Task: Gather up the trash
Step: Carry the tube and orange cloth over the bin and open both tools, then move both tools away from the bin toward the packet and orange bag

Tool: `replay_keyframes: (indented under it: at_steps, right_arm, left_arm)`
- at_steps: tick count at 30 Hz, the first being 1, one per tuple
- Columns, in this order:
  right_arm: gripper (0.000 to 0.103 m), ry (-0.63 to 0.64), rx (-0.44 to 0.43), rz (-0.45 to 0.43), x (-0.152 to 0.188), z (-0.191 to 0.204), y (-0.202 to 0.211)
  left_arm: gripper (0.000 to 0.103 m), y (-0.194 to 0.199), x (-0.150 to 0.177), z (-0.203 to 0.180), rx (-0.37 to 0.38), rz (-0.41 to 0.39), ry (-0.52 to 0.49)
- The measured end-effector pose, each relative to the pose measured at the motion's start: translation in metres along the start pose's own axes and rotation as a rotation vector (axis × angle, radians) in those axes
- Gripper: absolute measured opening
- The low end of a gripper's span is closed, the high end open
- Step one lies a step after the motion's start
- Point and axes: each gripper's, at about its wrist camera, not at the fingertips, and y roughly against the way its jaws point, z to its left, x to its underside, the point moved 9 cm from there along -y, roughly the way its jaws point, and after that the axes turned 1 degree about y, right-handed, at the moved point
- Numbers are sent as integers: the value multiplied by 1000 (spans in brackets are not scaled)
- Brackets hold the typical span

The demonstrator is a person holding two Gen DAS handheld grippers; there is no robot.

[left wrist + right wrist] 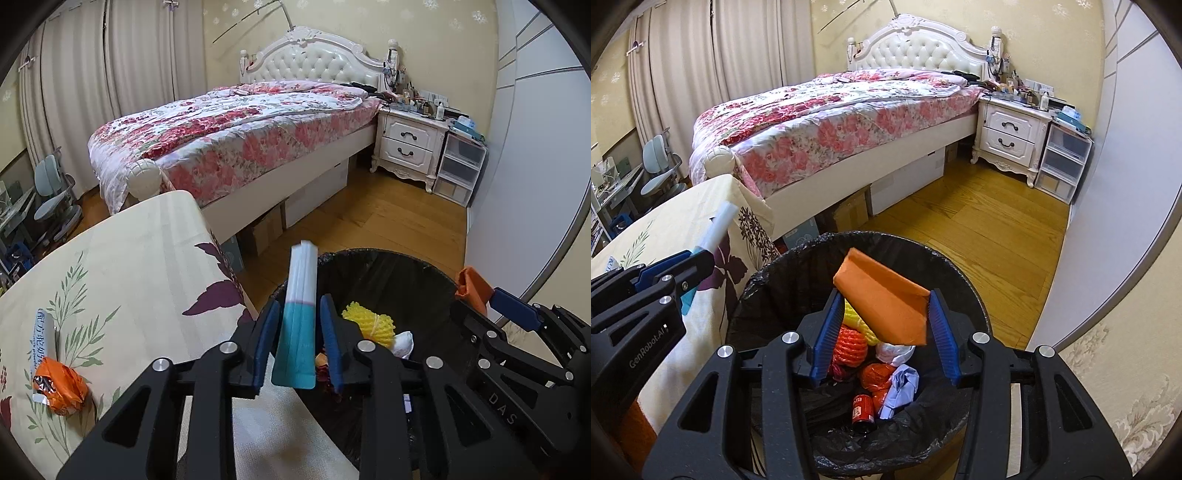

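Both grippers were held over the trash bin (964,295), lined with a black bag — placed so that whatever was let go would land inside.

Left gripper (298,314): a teal-and-white packet (301,295) stood upright between the jaws, gaps visible on both sides, so the pads looked apart, not clamped. It sat over the bin's rim on the side nearest the table.

Right gripper (882,314): an orange packet (882,299) lay tilted across the jaws, one corner at the right pad, clear of the left one (grip judged loosened).

In the bin already: yellow netting (855,321), an orange bundle (849,347), a red can (862,410), crumpled paper.

Left to collect, near the table's (147,240) front edge — an orange wrapper (61,384) and a white sachet (40,339).
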Motion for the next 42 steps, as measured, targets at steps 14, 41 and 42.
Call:
replay_keyframes:
  at_steps: [14, 41, 42]
  right_arm:
    - [75, -16, 12, -19, 2, -8, 13]
    - [92, -36, 12, -25, 16, 20, 42]
    - [92, -34, 3, -25, 17, 25, 44]
  left_arm:
    - [75, 14, -2, 6, -31, -47, -6]
    - [83, 67, 21, 66, -134, -76, 82]
    - [83, 71, 24, 72, -141, -76, 90]
